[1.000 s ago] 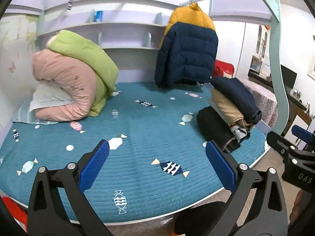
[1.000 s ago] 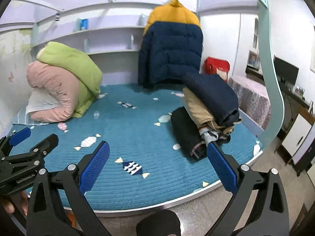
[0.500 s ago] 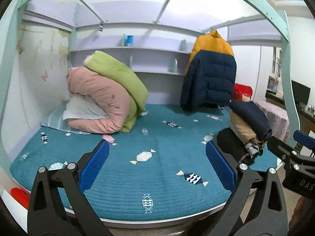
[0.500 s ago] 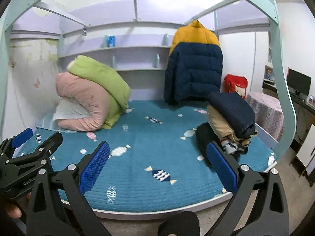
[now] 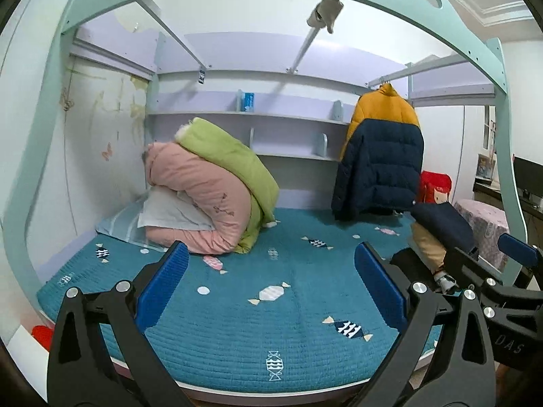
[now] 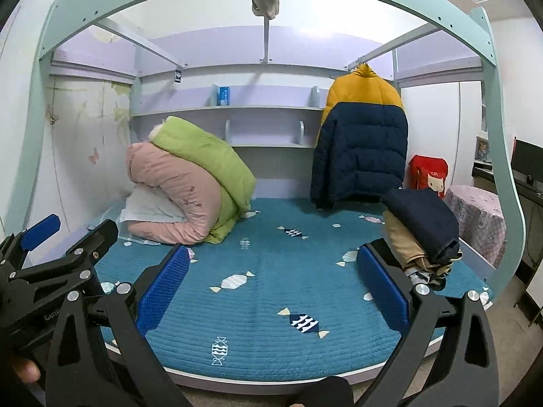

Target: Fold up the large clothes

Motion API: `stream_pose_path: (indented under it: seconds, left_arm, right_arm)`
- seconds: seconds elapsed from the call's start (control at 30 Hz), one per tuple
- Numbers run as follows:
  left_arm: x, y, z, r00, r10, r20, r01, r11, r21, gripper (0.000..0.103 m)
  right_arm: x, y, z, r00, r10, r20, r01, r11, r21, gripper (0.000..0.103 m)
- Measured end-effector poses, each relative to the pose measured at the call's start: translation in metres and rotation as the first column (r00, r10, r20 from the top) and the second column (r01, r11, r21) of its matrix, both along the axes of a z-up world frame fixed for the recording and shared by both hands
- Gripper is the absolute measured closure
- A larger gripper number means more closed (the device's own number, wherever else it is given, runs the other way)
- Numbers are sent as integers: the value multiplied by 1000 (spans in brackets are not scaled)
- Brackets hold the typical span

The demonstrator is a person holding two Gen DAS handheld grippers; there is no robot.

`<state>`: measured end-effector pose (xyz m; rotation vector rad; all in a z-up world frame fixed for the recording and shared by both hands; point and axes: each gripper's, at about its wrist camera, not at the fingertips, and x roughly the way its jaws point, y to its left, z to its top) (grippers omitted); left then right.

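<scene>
A yellow and navy puffer jacket (image 5: 380,166) hangs from a rail at the back right of the bed; it also shows in the right wrist view (image 6: 361,146). A stack of folded clothes (image 6: 420,230), navy on tan on black, lies on the bed's right side, and shows in the left wrist view (image 5: 437,234). My left gripper (image 5: 271,291) is open and empty in front of the bed. My right gripper (image 6: 275,288) is open and empty too. Each gripper shows at the edge of the other's view.
A teal quilted mattress (image 5: 258,325) fills the bed. Pink and green duvets (image 6: 190,186) and a pillow are piled at the back left. A mint bed frame (image 6: 502,156) arches overhead. Shelves run along the back wall. A red bag (image 6: 428,176) and a covered table (image 6: 475,217) stand right.
Both grippers have pulled back and tilted up from the bed, so the bed frame arch and ceiling now show. Both stay open and empty.
</scene>
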<state>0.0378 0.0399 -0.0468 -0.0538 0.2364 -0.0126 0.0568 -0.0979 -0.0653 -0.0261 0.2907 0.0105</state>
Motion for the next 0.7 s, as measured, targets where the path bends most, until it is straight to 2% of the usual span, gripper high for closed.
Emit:
stream_pose_path:
  seconds: [0.23,0.7]
  left_arm:
    - [-11,-2,9,999,16,41,-17,1000,25,5]
    - [-18,2,14,998,14,53,-15,1000,21,5]
  right_arm:
    - [-13,3,10,999,-12,43,12,1000,9,7]
    - [-20,6,15,998,-18,61,17,1000,16,7]
